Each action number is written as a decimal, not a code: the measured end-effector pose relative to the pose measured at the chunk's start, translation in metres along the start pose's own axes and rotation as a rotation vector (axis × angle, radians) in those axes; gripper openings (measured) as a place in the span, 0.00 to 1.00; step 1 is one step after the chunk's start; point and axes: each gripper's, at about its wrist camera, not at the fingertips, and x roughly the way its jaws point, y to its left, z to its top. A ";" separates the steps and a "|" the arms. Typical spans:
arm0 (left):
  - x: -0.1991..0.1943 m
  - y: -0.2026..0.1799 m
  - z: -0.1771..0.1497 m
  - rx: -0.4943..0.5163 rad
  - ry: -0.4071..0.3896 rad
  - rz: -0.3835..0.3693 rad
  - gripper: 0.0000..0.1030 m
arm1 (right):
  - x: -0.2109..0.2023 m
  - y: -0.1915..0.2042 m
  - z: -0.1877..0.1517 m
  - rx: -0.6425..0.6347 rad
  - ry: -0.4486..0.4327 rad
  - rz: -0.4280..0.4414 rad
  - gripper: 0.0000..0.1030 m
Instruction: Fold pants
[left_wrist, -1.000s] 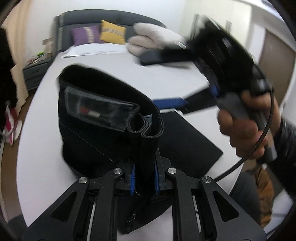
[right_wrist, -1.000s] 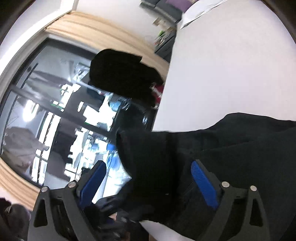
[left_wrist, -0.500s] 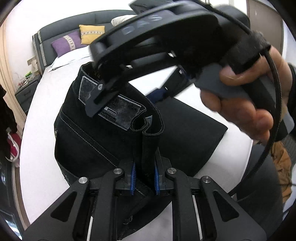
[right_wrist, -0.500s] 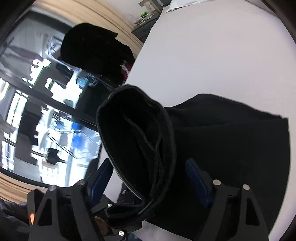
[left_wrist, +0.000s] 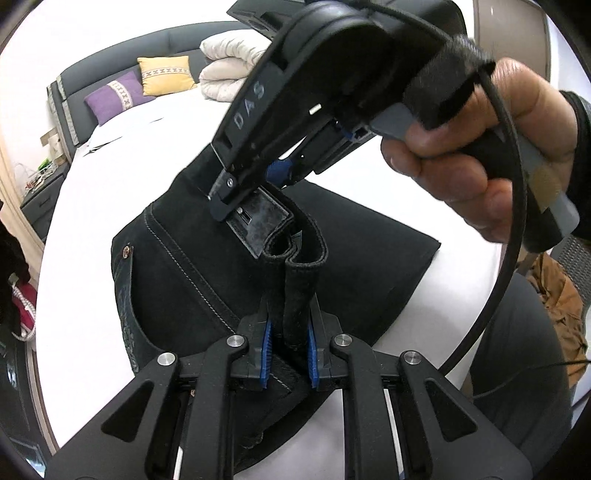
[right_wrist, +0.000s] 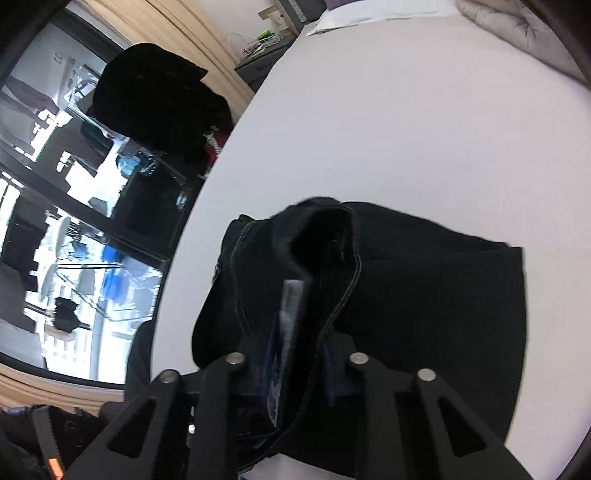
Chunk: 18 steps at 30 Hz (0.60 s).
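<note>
The left gripper (left_wrist: 288, 350), a black two-finger tool with blue pads (left_wrist: 266, 345), is pinching a doubled fold of waistband on the black denim pants (left_wrist: 177, 288), its fingers drawn in until only the thickness of the cloth is keeping them apart. The pants are rising from that grip toward twelve o'clock, with a pale stitched seam running across the seat and a small copper rivet (left_wrist: 127, 250) sitting toward ten o'clock. Up at twelve o'clock in the left wrist view, the right gripper (left_wrist: 236, 195) is coming in from the one o'clock side, closed over the waistband edge right at the grey leather patch (left_wrist: 260, 223); a bare right hand (left_wrist: 476, 147) is wrapping its handle at two o'clock, a black cable (left_wrist: 509, 229) looping down from it. In the right wrist view, the right gripper (right_wrist: 297, 369) is clamping the bunched waistband between nearly meeting fingers, a pale inner label (right_wrist: 290, 314) showing in the fold. The rest of the pants is lying flat on the white bed (left_wrist: 81, 258), spreading toward three o'clock. Farther out toward eleven o'clock are lying a purple cushion (left_wrist: 112, 98), a yellow cushion (left_wrist: 166, 74) and a folded cream duvet (left_wrist: 229, 62) against a dark grey headboard (left_wrist: 122, 79).
</note>
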 end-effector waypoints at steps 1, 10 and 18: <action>-0.001 -0.008 0.001 0.004 -0.001 -0.005 0.13 | -0.001 -0.002 0.000 -0.001 -0.003 -0.011 0.19; 0.045 -0.050 0.037 0.069 0.021 -0.070 0.13 | -0.006 -0.048 -0.009 0.006 0.015 -0.112 0.19; 0.077 -0.075 0.063 0.110 0.035 -0.114 0.13 | -0.021 -0.088 -0.009 -0.018 0.011 -0.153 0.17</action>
